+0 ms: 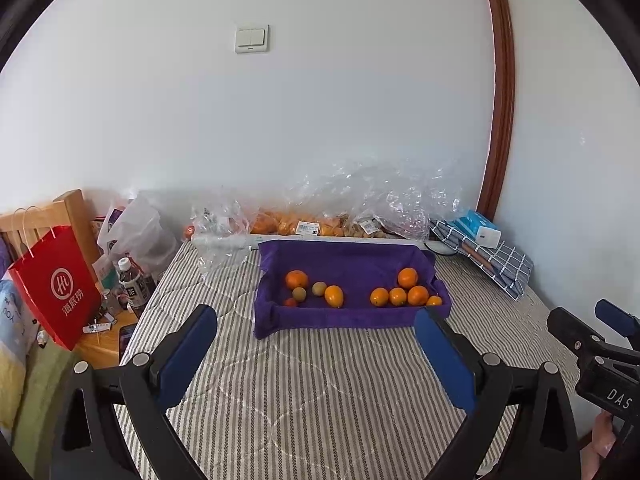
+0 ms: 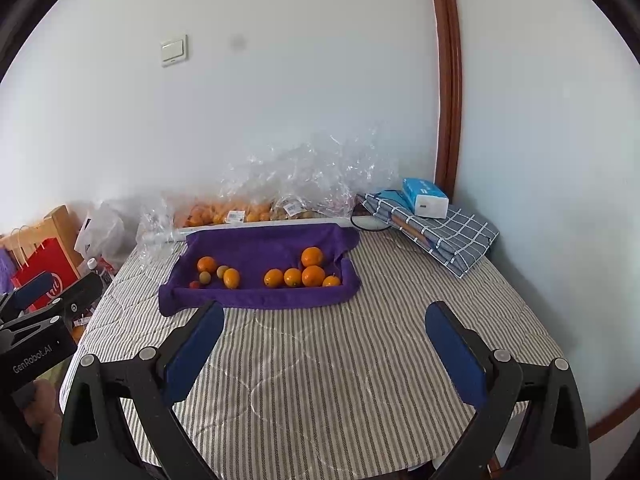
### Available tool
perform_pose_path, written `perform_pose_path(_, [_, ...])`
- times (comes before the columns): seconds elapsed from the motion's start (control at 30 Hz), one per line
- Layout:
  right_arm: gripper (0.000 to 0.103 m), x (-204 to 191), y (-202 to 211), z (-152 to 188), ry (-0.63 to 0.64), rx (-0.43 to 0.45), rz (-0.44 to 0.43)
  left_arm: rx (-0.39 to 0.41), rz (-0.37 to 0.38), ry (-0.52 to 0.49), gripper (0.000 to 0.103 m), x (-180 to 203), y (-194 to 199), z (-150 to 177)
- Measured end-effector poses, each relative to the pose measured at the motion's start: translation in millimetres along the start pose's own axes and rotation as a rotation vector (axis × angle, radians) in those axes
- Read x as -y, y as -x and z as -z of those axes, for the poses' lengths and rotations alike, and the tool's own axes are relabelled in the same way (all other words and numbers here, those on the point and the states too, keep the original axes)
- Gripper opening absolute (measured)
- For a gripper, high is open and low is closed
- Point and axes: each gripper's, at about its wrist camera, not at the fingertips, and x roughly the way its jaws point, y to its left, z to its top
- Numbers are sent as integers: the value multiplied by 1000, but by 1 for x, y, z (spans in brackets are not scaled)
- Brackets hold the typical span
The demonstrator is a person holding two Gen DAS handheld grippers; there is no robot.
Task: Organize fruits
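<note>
A purple towel-lined tray [image 1: 352, 318] [image 2: 256, 298] lies on the striped bed. On its right side sit several oranges [image 1: 407, 278] [image 2: 312, 257]. On its left side lie two oranges [image 1: 296, 279] [image 2: 207, 264], two small greenish fruits [image 1: 319, 289] [image 2: 222, 271] and a small red fruit [image 1: 290, 302] [image 2: 195, 285]. My left gripper [image 1: 316, 328] is open and empty, in front of the tray. My right gripper [image 2: 325, 322] is open and empty, also short of the tray. Each gripper shows at the edge of the other's view.
Clear plastic bags of fruit [image 1: 312, 224] [image 2: 240, 212] line the wall behind the tray. A folded checked cloth [image 1: 496, 256] [image 2: 444, 236] with a tissue pack [image 2: 424, 198] lies back right. A red paper bag [image 1: 52, 284], bottles [image 1: 132, 284] and a wooden nightstand stand left of the bed.
</note>
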Motion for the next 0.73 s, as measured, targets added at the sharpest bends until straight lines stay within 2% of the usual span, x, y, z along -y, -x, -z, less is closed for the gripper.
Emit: perform_pose_path(0.73, [100, 2, 1, 3, -6, -4, 8, -3, 4, -8, 100, -4, 0, 0])
